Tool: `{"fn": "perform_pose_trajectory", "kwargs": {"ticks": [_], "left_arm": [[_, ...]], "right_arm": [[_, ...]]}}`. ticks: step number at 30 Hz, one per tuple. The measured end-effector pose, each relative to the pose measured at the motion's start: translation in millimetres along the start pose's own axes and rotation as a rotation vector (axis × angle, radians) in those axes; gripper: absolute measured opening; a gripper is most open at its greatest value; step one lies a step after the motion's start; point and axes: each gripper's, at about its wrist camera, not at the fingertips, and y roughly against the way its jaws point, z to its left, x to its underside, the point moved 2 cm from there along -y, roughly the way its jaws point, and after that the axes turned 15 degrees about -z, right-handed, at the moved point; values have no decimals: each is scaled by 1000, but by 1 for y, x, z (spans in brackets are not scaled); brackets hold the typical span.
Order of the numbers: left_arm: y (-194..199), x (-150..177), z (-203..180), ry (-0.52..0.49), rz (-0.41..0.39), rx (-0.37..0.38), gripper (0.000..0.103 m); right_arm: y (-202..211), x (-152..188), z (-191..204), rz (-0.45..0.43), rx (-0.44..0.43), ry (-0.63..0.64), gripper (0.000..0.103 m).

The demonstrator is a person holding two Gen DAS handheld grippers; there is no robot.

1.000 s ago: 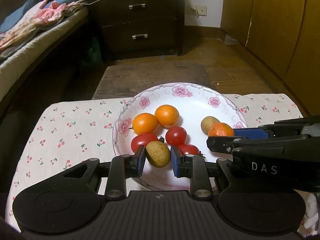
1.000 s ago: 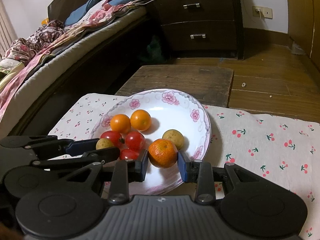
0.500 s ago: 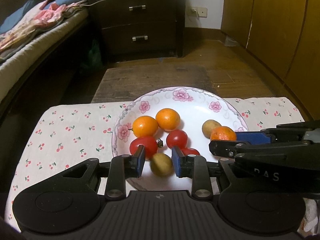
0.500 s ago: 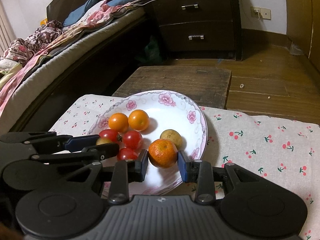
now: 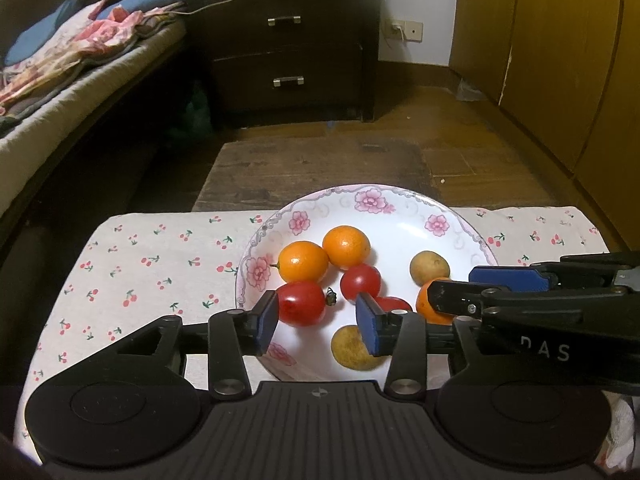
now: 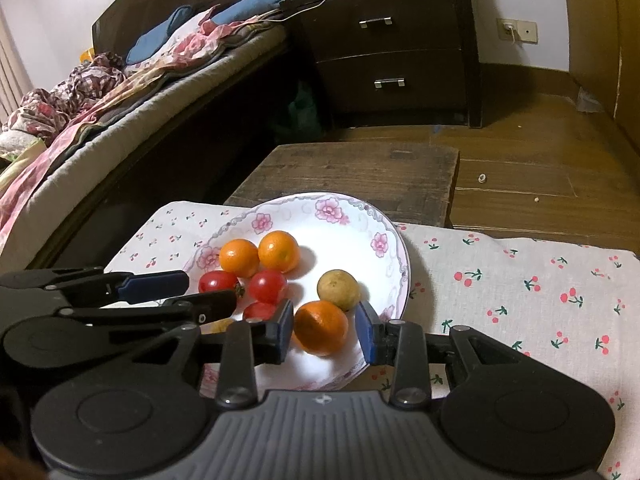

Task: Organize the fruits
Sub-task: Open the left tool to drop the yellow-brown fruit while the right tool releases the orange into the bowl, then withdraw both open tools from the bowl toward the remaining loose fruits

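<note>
A white floral plate (image 5: 404,216) (image 6: 384,232) holds two oranges (image 5: 346,242), several red tomatoes (image 5: 300,303) and two yellow-brown fruits. My left gripper (image 5: 316,322) is open over the plate's near edge; a yellow-brown fruit (image 5: 352,350) lies loose on the plate by its right finger. My right gripper (image 6: 324,326) is open around an orange (image 6: 320,332) resting on the plate, with gaps on both sides. The other yellow-brown fruit (image 6: 338,289) lies just beyond it.
The plate sits on a cherry-print cloth (image 5: 160,256) (image 6: 540,288). Behind it are a dark wooden bench (image 5: 316,168), a nightstand with drawers (image 5: 286,44), a bed at the left (image 6: 100,120) and wooden cabinets at the right (image 5: 560,60).
Both grippers opened. The left one let go of the yellow-brown fruit, which now lies on the plate. The right one released the orange onto the plate. Both pulled back slightly.
</note>
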Motion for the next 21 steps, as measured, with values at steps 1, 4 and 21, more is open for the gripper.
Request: {"fn": "perform_pose_trajectory", "kwargs": {"ticks": [1,4,21], "left_arm": [[0,0,0,0,-1,0,51],[3,-3,1,2,-8,-1,52],[30,-11,3,-8,-44,-19,60]], "right_arm": [[0,0,0,-1,0,-1,54],[2,-2,2,-9,-1,-3,54],[24,-7,11,-38,-9,19,55]]}}
